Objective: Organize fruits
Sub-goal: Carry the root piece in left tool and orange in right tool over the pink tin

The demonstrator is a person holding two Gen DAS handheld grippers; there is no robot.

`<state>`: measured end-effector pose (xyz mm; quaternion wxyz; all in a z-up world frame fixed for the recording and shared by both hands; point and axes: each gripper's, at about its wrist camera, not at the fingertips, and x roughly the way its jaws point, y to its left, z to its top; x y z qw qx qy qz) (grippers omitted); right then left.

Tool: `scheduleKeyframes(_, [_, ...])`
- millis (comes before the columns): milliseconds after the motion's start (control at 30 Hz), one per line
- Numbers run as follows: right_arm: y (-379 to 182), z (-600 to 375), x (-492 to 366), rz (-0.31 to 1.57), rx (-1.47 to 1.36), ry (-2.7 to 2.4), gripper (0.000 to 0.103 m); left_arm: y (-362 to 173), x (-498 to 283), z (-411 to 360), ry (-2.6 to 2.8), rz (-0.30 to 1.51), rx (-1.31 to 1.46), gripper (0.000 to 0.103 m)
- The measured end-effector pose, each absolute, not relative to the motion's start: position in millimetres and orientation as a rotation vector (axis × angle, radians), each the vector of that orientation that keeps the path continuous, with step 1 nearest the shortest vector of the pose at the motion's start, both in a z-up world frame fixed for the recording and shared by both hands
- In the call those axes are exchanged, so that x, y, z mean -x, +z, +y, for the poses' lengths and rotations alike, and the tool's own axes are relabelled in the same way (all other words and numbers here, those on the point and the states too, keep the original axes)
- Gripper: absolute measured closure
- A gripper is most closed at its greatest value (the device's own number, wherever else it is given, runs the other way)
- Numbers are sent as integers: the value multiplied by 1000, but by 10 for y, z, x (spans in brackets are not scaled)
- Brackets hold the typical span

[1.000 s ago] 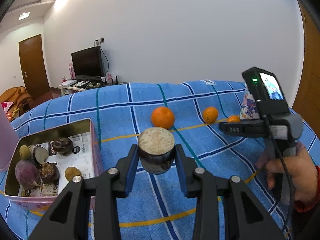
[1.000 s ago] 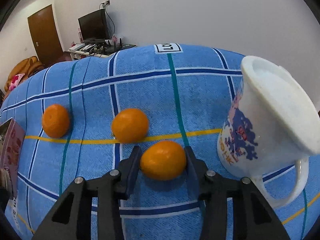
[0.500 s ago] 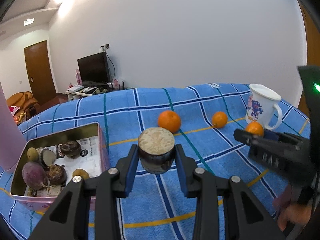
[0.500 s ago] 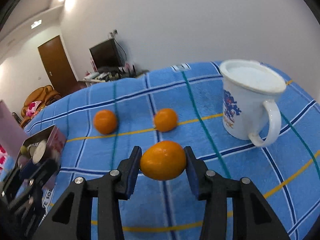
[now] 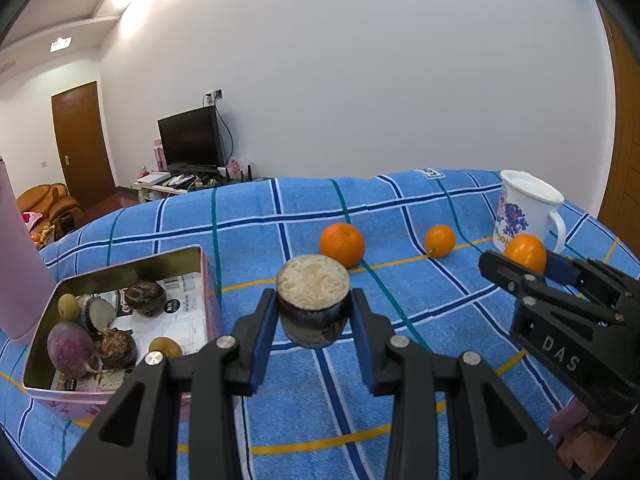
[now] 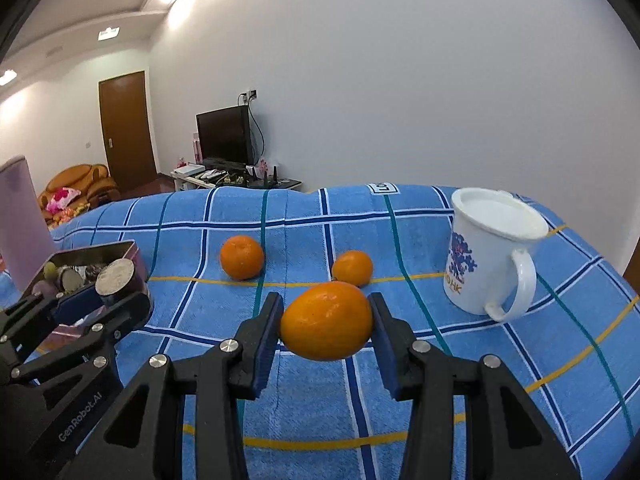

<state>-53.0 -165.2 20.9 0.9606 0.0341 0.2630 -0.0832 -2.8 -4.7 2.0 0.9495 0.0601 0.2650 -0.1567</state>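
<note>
My left gripper [image 5: 313,312] is shut on a cut dark-skinned fruit piece [image 5: 313,300] with a pale top, held above the blue checked cloth to the right of the pink tin box [image 5: 120,268]. My right gripper [image 6: 326,326] is shut on an orange [image 6: 326,326] and holds it above the cloth. The right gripper with its orange [image 5: 525,252] also shows in the left wrist view. Two more oranges lie on the cloth, one larger [image 6: 242,257] and one smaller [image 6: 352,267]. The tin holds several dark and brown fruits [image 5: 70,348].
A white mug [image 6: 486,256] with a blue print stands at the right of the cloth. A pink upright cylinder [image 5: 16,264] stands left of the tin. The left gripper [image 6: 96,304] shows at the left of the right wrist view.
My right gripper has lifted the orange off the cloth and drawn back from the mug. My left gripper has risen and drawn back a little with the fruit piece.
</note>
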Motion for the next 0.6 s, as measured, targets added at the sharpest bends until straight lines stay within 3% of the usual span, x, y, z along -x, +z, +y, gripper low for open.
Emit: scheduleKeyframes(600, [184,-1542,648,522,-91,-140,58,37,100,48,-300,530,-111,65])
